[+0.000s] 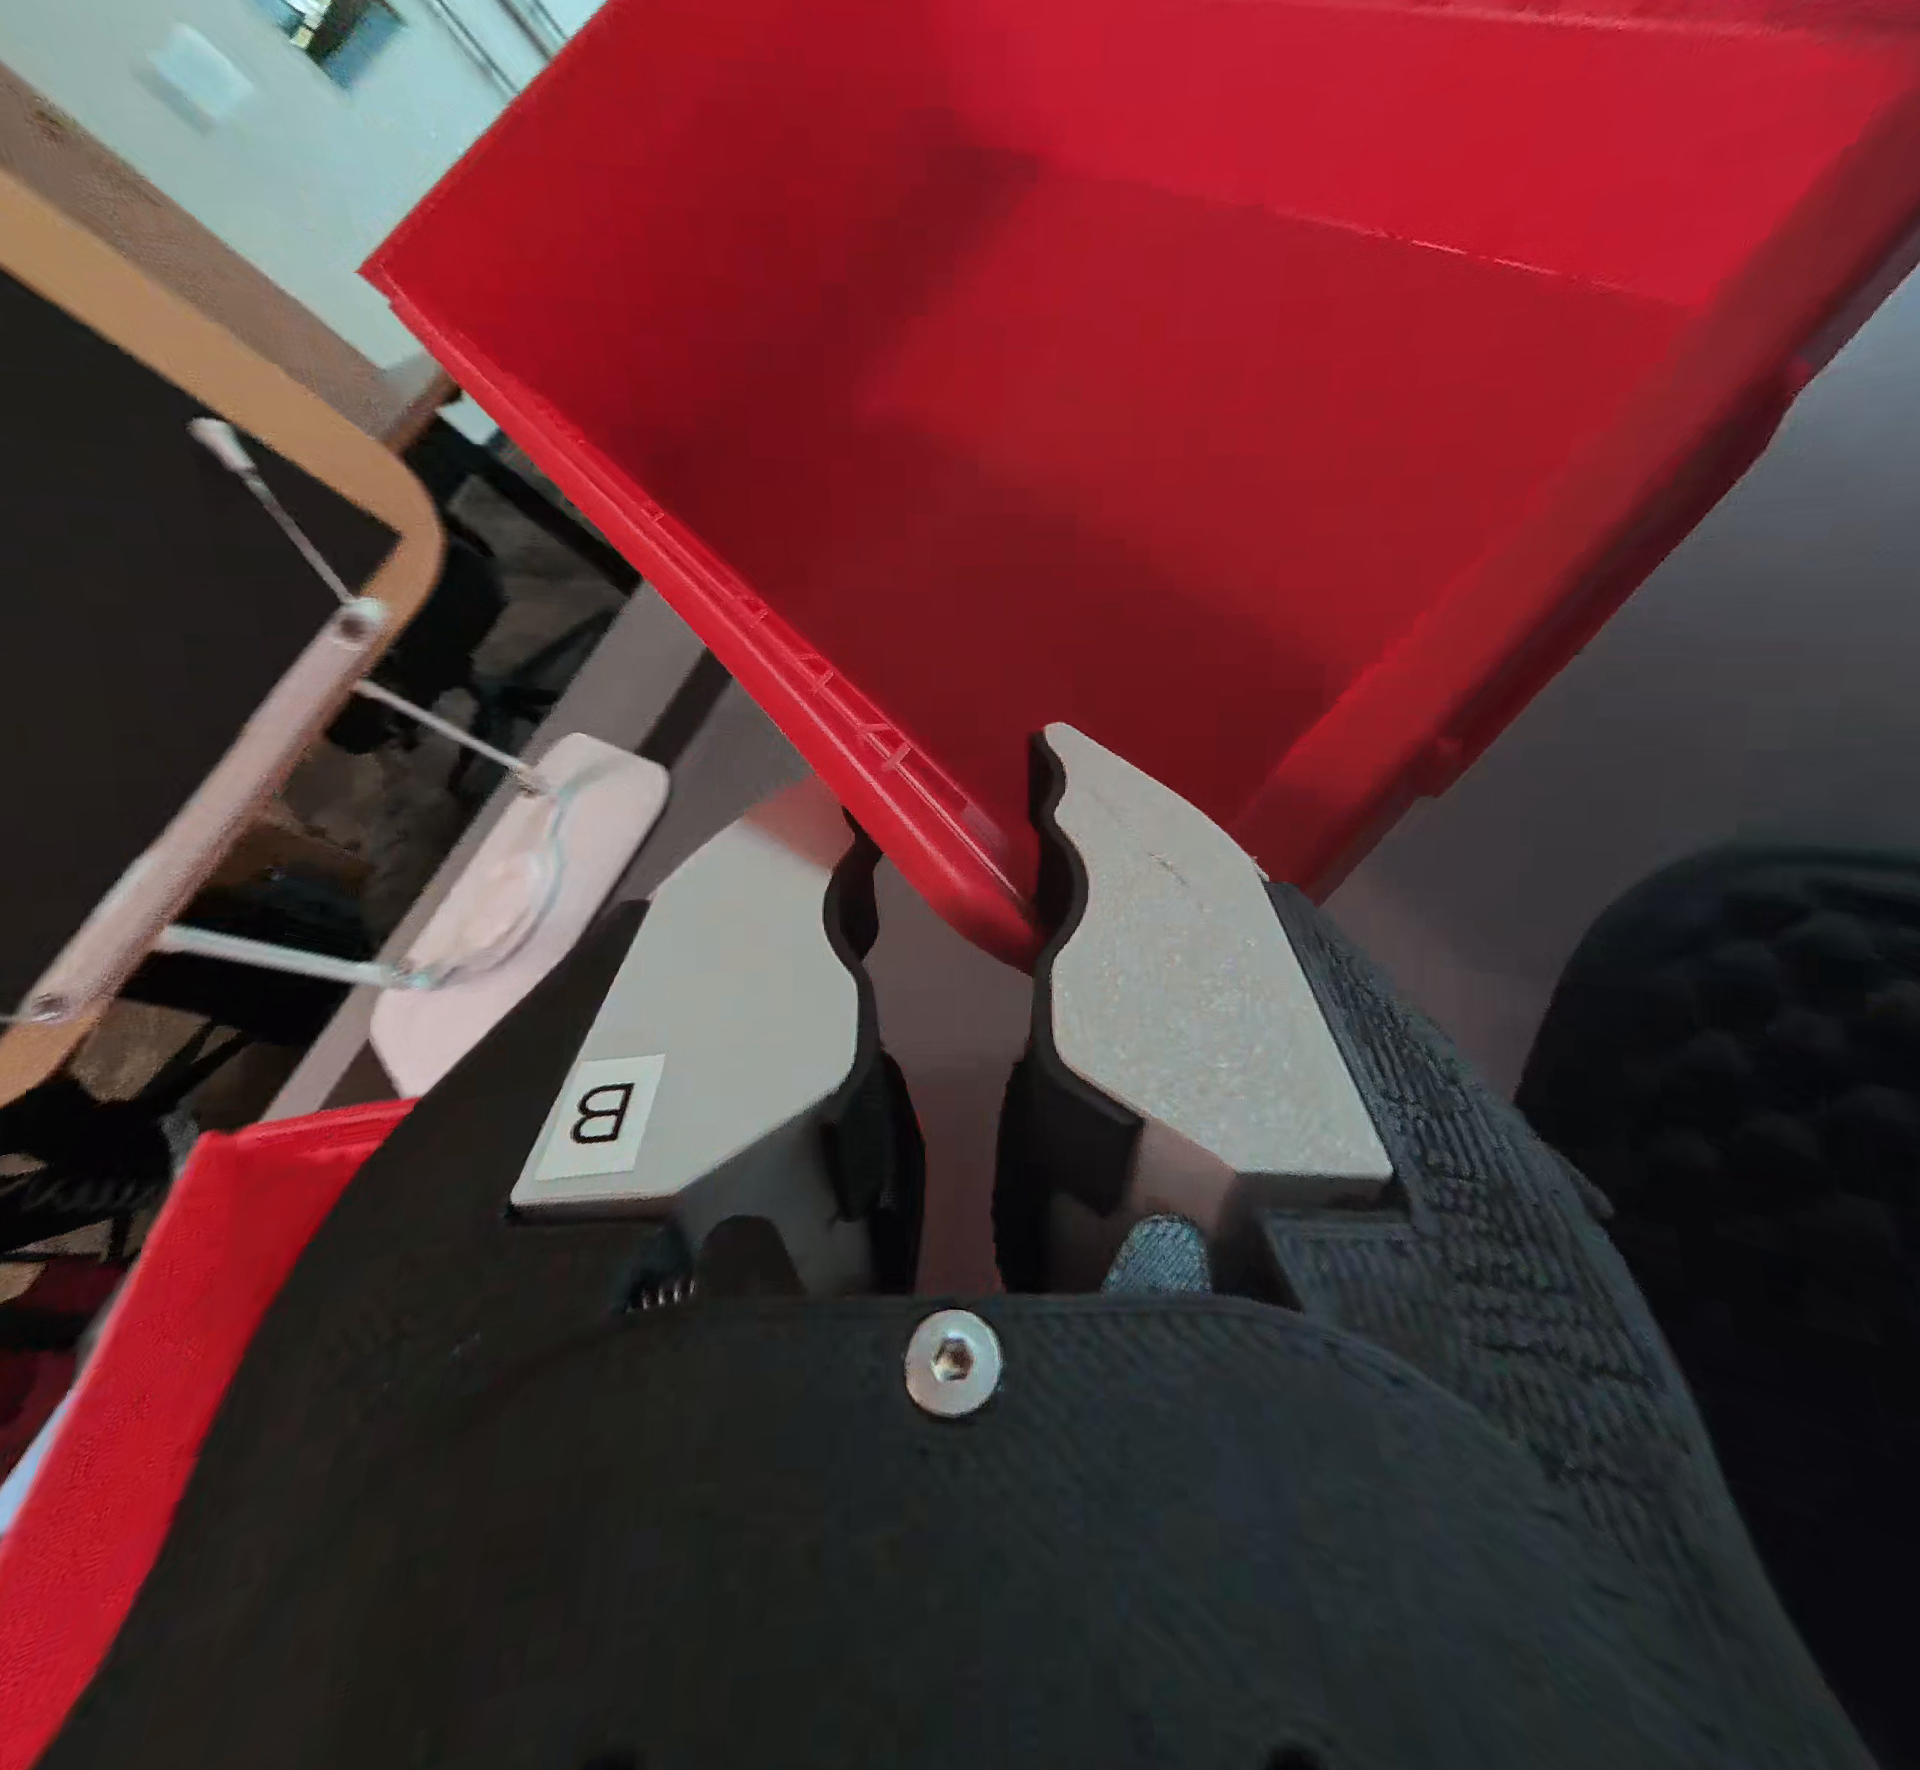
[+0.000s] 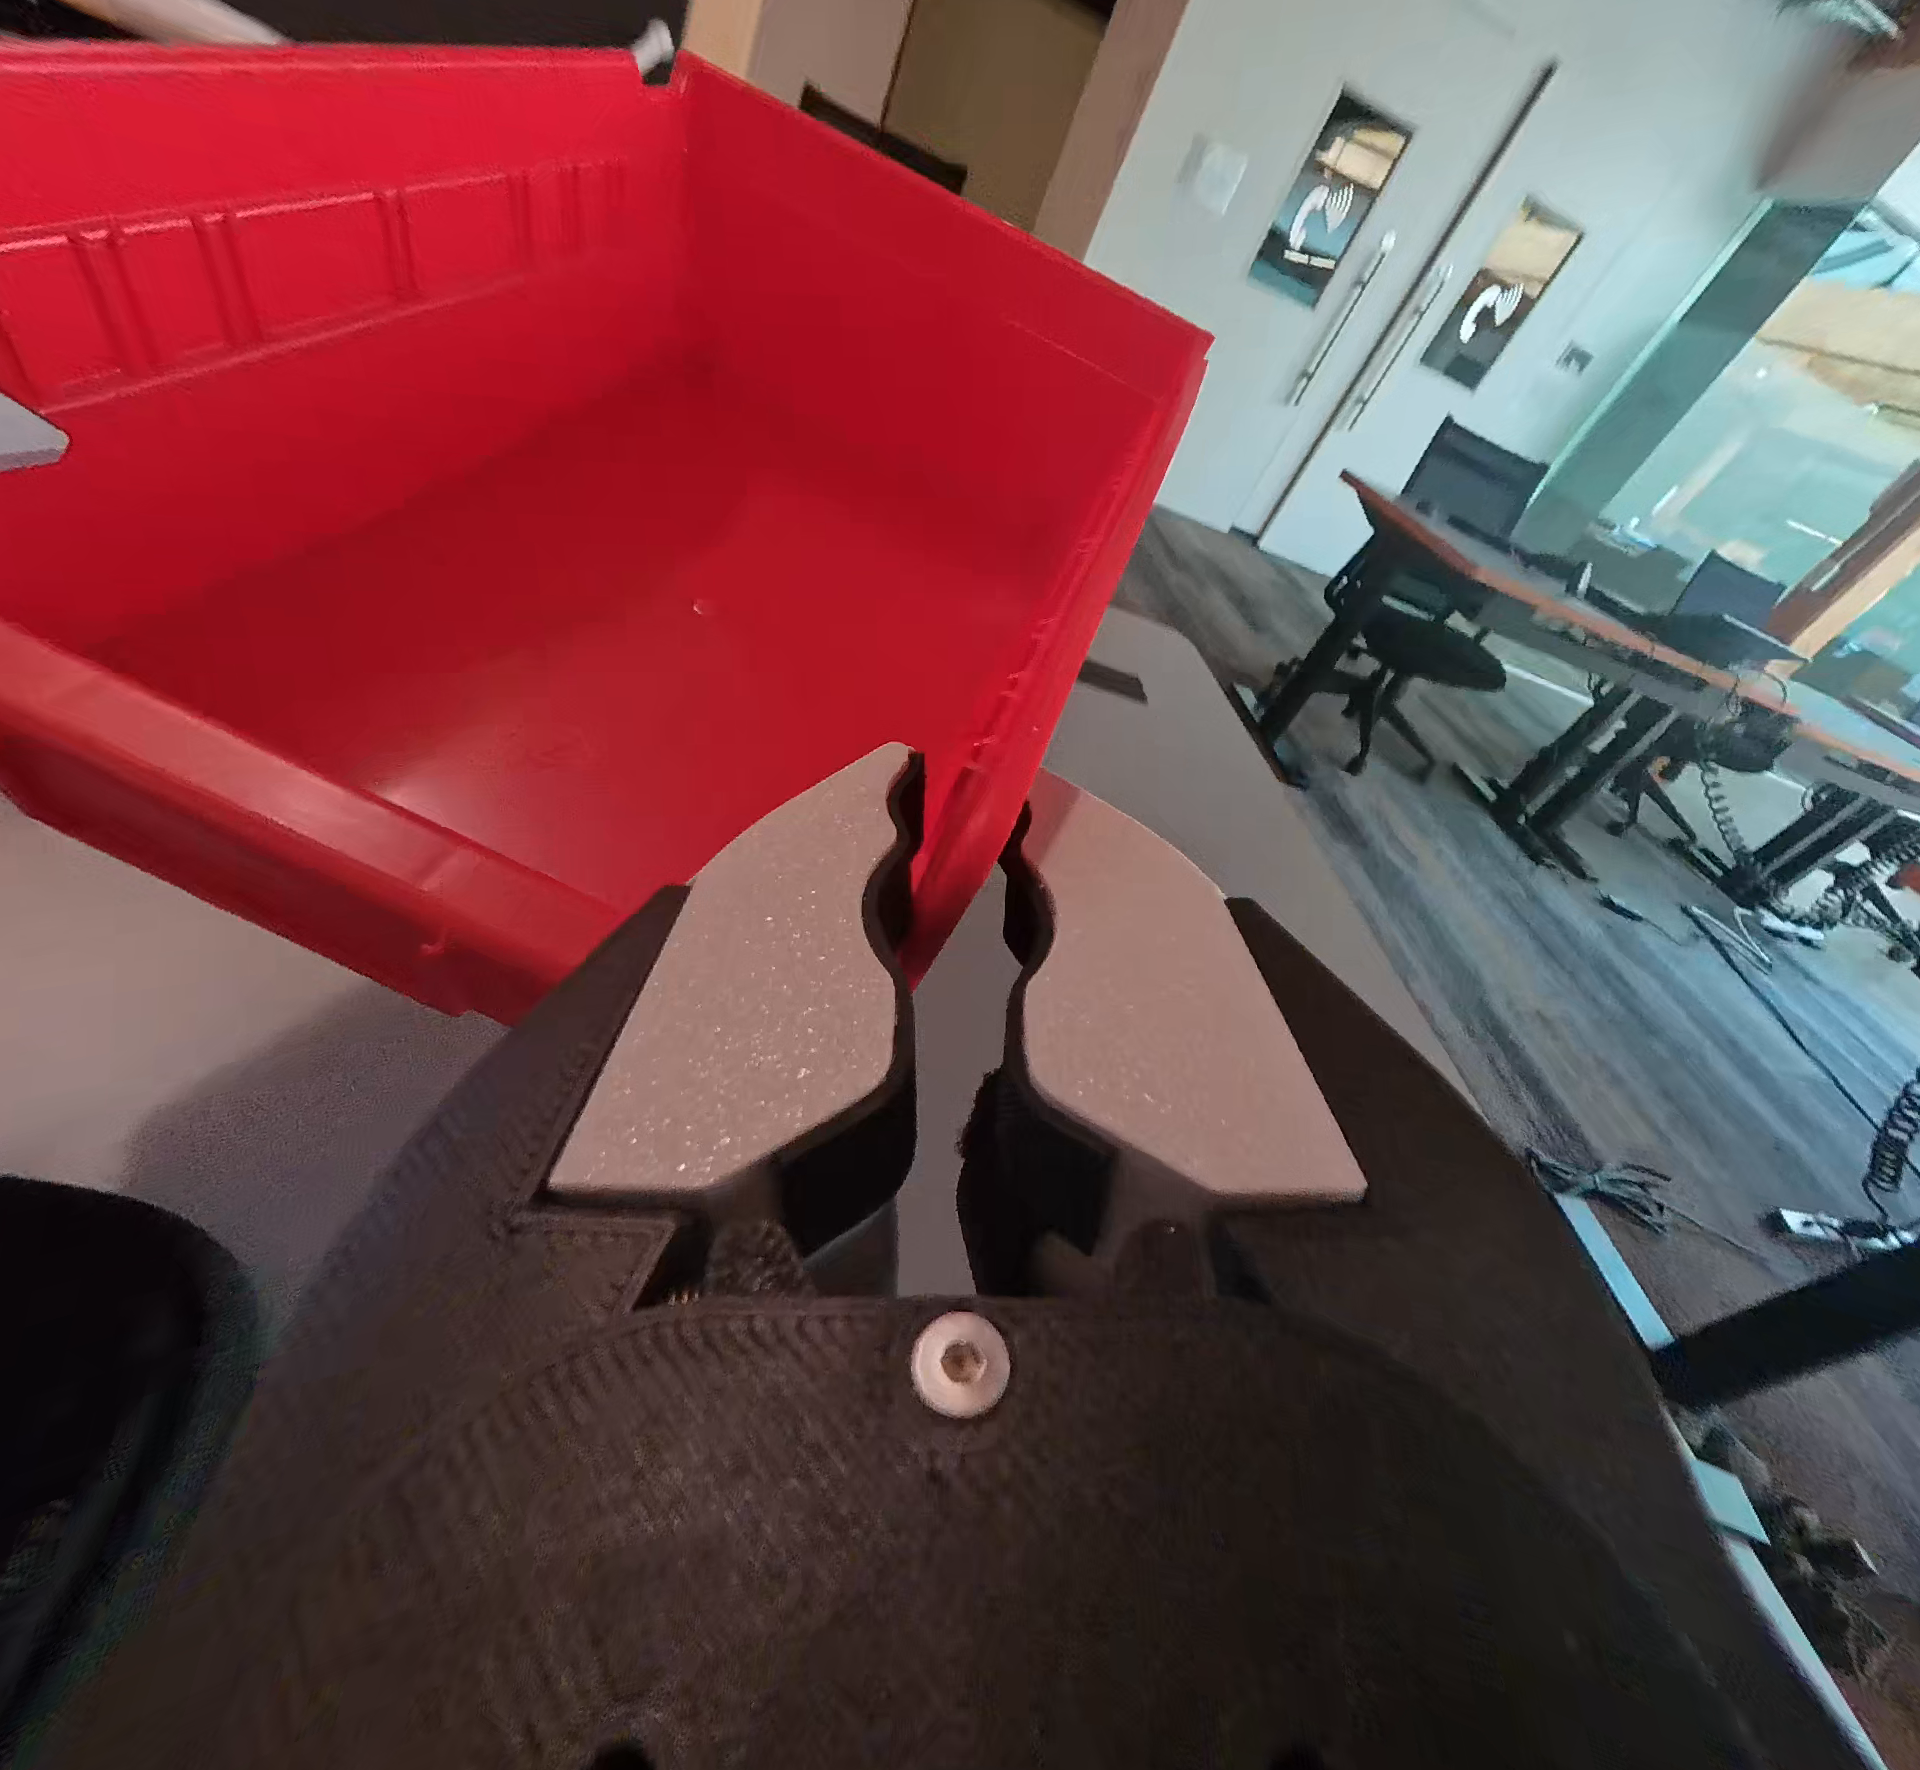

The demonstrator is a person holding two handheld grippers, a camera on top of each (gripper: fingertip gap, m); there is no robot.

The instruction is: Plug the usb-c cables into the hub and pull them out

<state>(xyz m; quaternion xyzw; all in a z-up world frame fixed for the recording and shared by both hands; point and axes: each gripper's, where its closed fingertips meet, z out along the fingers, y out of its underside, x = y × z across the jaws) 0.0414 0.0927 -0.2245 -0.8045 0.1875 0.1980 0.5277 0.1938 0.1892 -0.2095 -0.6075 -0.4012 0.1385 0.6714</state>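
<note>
Empty red rigid-plastic bin held tilted — left gripper and right gripper each clamped on a side rim. Light, stiff, slick walls. White cables at 9 o'clock in the left view, hub unclear — grip at plugs.

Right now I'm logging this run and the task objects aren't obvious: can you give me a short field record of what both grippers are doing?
held object: red plastic open-top storage bin, empty inside
left gripper: jaws shut on the bin's side-wall rim
right gripper: jaws shut on the opposite side-wall rim
bin pose: tilted, lifted off the grey tabletop
left background: white cable hub with attached cables, blurred
second bin: red corner, lower left of the left wrist view
</note>
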